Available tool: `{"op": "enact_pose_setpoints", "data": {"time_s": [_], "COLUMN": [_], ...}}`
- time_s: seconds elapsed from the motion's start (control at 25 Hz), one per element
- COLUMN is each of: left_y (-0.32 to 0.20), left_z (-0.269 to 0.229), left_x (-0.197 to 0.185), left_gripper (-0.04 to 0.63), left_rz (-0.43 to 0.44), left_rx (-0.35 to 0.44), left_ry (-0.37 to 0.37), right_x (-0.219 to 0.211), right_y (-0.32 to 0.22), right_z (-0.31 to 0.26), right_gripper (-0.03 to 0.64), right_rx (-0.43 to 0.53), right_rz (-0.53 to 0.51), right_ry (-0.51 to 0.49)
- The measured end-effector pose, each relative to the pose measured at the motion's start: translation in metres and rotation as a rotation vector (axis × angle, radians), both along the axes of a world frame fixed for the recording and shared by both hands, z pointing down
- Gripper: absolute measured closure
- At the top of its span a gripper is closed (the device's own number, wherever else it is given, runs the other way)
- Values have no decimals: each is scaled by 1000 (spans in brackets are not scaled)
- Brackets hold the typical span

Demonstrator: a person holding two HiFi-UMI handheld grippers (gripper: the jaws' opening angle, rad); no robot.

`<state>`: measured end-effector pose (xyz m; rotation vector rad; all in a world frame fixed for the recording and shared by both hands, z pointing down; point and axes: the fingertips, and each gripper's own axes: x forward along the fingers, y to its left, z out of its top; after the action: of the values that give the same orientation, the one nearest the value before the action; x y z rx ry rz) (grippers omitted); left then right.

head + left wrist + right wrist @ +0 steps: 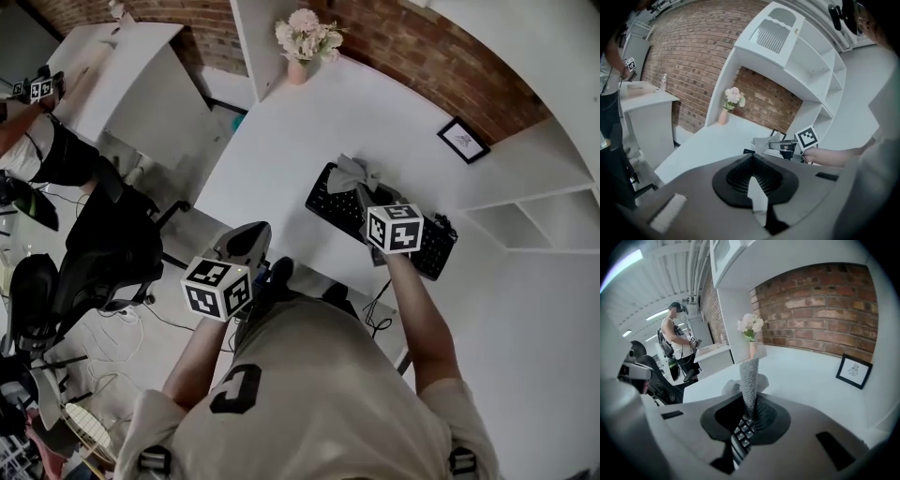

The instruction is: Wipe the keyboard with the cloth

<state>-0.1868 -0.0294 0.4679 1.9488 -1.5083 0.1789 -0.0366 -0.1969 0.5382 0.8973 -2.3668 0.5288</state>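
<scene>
Keyboard (pixel 330 194) on white desk (pixel 281 155), brick wall (pixel 417 52) behind, right tool (pixel 364 195) clamped on cloth (pixel 351 172), left tool (pixel 249 236) closed, empty

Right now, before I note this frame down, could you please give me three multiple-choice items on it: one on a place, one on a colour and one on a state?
1. Where is the cloth?
A. Over the keyboard
B. Beside the flower vase
C. On the floor

2. What colour is the keyboard?
A. White
B. Red
C. Black

3. How does the right gripper stand?
A. Open and empty
B. Shut on the cloth
C. Shut on nothing

Answers:
1 A: in the head view the grey cloth sits over the far end of the keyboard.
2 C: its keys and body show black against the white desk.
3 B: in the right gripper view the right gripper has its jaws closed on a fold of the cloth, with keys showing below.
</scene>
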Motion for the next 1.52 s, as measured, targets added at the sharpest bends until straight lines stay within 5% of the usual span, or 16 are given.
{"op": "enact_pose_setpoints", "data": {"time_s": [0.68, 1.52], "left_y": [6, -2], "left_z": [18, 13], "left_x": [-44, -25], "left_gripper": [592, 592], "left_rz": [-69, -13], "left_rx": [-45, -48], "left_ry": [10, 2], "right_x": [-84, -46], "right_y": [3, -1], "right_z": [91, 96], "right_gripper": [592, 592], "right_rx": [-42, -19], "right_rz": [-246, -237], "right_ry": [296, 406]}}
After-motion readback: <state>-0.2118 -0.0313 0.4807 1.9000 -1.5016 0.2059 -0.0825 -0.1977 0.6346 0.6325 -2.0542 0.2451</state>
